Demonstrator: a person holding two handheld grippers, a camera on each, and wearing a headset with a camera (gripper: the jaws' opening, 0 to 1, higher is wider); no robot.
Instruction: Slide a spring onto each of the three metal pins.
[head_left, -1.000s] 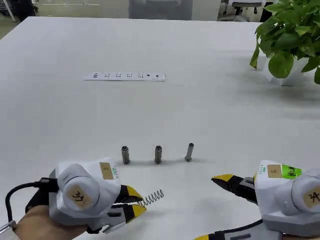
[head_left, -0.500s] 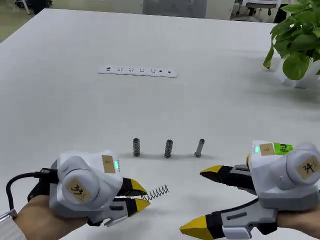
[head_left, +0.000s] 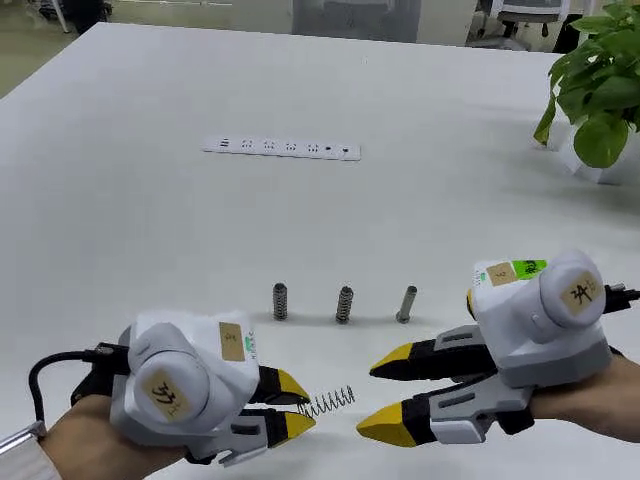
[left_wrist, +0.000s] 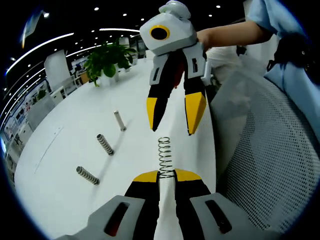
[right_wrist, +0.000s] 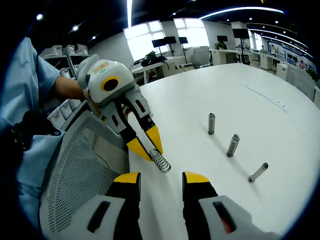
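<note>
Three metal pins stand in a row on the white table. The left pin and middle pin each wear a spring; the right pin is bare. My left gripper sits near the front edge, shut on one end of a loose spring that points right. My right gripper is open just right of the spring's free end, jaws facing it. In the left gripper view the spring rises from my shut jaws toward the right gripper. In the right gripper view the spring lies just ahead of my open jaws.
A white power strip lies farther back on the table. A potted plant stands at the far right. A mesh chair back is close behind the table's front edge.
My right gripper has moved left and closer to the spring's free end, still open. The left gripper keeps its hold on the spring. The head camera shifted a little.
</note>
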